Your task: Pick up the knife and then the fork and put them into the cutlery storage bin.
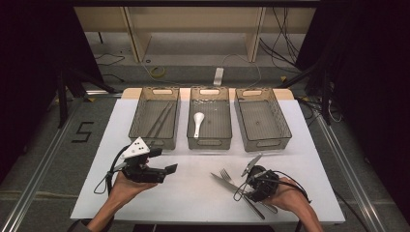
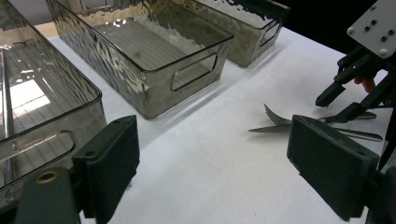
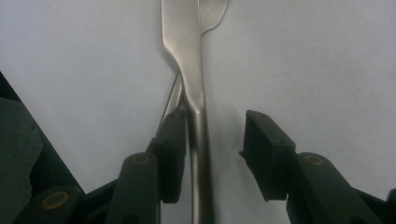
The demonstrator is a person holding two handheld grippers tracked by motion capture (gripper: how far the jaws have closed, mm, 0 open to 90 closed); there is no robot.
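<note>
1. My right claw [image 3: 212, 154] sits low over the knife [image 3: 187, 51], which lies on the white tabletop [image 1: 193, 193] in front of the three bins with the fork [image 1: 226, 175] tucked against it. The jaws are part-way apart, straddling the knife's handle; the left pad looks to be against it, the right pad stands clear.
2. To grip well, I would centre the handle between the pads before I squeeze, so the knife does not skid sideways.
3. The fork's stem runs just beside the knife under my left pad. I judge the risk is pinching both; I want the pad between them or only on the knife.
4. I would close slowly, low to the tabletop, and lift level.
5. My left claw [image 2: 212, 163] rests well apart with its jaws wide and holding nothing.
6. The left bin [image 1: 153, 118] holds chopsticks and the middle bin [image 1: 209, 121] a white spoon [image 1: 197, 123], so the right bin [image 1: 262, 118] seems the likely place.
</note>
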